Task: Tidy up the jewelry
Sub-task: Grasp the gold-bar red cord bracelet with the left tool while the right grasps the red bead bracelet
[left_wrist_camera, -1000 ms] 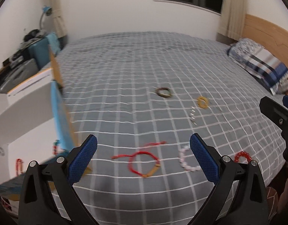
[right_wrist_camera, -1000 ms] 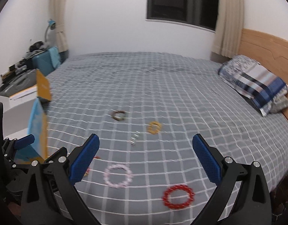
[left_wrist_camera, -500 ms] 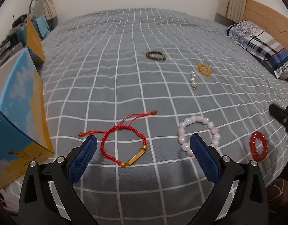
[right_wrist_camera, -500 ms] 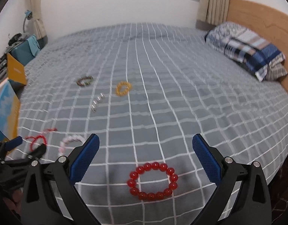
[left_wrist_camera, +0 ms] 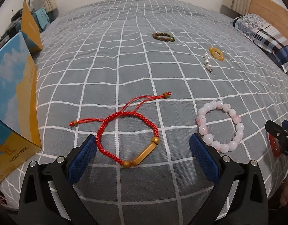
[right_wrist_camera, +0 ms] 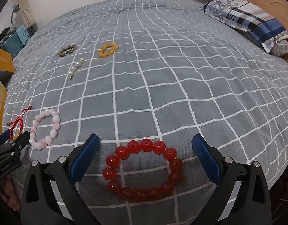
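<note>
both grippers spread wide, empty: left gripper (left_wrist_camera: 143,152) over red cord bracelet (left_wrist_camera: 125,136), right gripper (right_wrist_camera: 144,152) over red bead bracelet (right_wrist_camera: 142,169).

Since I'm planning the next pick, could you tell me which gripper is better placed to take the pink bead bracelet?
Left. The pink bead bracelet lies just beyond the left gripper's right fingertip. The right gripper is open around the red bead bracelet, farther away.

bed (right_wrist_camera: 181,75) centre: open | box (left_wrist_camera: 14,101) blocks left edge
</note>
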`<act>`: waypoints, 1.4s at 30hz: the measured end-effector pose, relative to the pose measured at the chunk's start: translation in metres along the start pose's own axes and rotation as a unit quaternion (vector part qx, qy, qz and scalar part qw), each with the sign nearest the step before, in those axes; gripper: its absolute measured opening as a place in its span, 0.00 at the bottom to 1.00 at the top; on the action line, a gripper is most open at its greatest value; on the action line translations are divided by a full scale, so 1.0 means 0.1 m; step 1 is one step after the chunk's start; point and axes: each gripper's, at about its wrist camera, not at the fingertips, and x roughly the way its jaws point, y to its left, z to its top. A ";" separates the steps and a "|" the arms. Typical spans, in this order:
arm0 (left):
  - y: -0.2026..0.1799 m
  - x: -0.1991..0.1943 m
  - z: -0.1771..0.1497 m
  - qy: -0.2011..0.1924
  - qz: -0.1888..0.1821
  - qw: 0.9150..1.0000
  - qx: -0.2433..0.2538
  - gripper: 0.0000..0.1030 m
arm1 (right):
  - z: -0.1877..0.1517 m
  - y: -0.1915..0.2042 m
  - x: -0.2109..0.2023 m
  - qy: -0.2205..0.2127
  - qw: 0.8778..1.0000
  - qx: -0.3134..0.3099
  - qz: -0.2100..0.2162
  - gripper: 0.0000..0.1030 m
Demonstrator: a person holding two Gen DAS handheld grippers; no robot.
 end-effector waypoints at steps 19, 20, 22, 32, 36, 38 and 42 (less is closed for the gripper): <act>-0.10 -0.07 -0.01 0.016 -0.034 0.999 0.022 0.14 | -0.03 0.12 0.03 0.016 0.999 -0.034 -0.006 0.13; -0.10 -0.08 -0.01 0.014 -0.035 0.999 0.021 0.06 | -0.03 0.12 0.01 0.014 0.999 -0.034 -0.004 0.13; -0.09 -0.10 -0.01 0.010 -0.038 0.999 0.018 0.06 | -0.03 0.11 -0.02 0.008 0.999 -0.032 -0.004 0.12; -0.08 -0.20 0.02 -0.013 -0.047 0.999 0.009 0.06 | -0.03 0.12 -0.16 -0.024 0.999 -0.029 -0.001 0.12; -0.07 -0.23 0.03 -0.021 -0.047 0.999 0.007 0.06 | -0.02 0.12 -0.22 -0.036 0.999 -0.027 0.000 0.12; -0.06 -0.26 0.04 -0.027 -0.048 0.998 0.004 0.06 | -0.02 0.12 -0.24 -0.041 0.999 -0.028 -0.002 0.12; -0.05 -0.28 0.04 -0.030 -0.049 0.998 0.000 0.06 | -0.01 0.12 -0.29 -0.050 0.998 -0.025 0.002 0.12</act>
